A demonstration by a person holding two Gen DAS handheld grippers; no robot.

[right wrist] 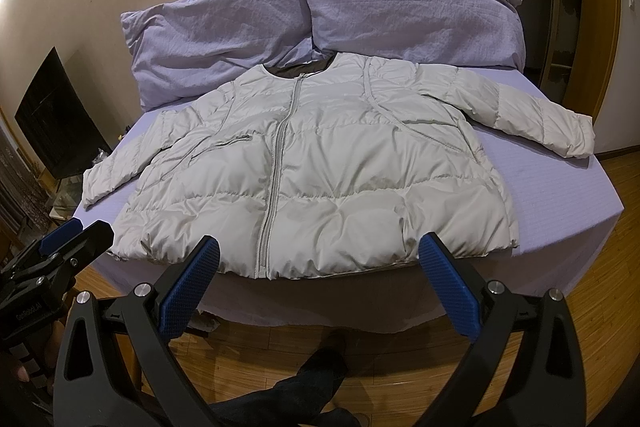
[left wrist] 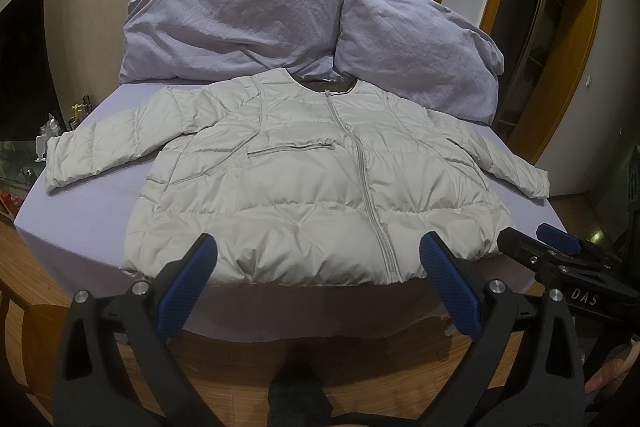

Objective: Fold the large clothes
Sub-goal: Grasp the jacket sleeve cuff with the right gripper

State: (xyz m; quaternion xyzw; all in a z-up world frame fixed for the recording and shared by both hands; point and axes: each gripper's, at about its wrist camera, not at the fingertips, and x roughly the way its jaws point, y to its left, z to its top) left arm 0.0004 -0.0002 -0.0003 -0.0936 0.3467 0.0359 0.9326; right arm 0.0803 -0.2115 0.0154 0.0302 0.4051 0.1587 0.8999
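Nearest: left gripper (left wrist: 318,267) and right gripper (right wrist: 319,267), both spread wide and empty, hovering just short of the bed's (left wrist: 80,227) foot edge; beyond: pale puffer jacket (left wrist: 304,187), flat, zipped, front up, hem toward both grippers, long axis running away to the collar; sleeves splayed sideways, one nearer each gripper; farthest: two lilac pillows (left wrist: 224,23) against the wall.

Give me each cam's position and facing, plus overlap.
Left wrist: on the left gripper, off the bed's foot, facing the jacket and pillows; right gripper at right, a leg below.
Right wrist: on the right gripper, same facing; left gripper at left, a leg below.
Shared: jacket, pillows, bed.
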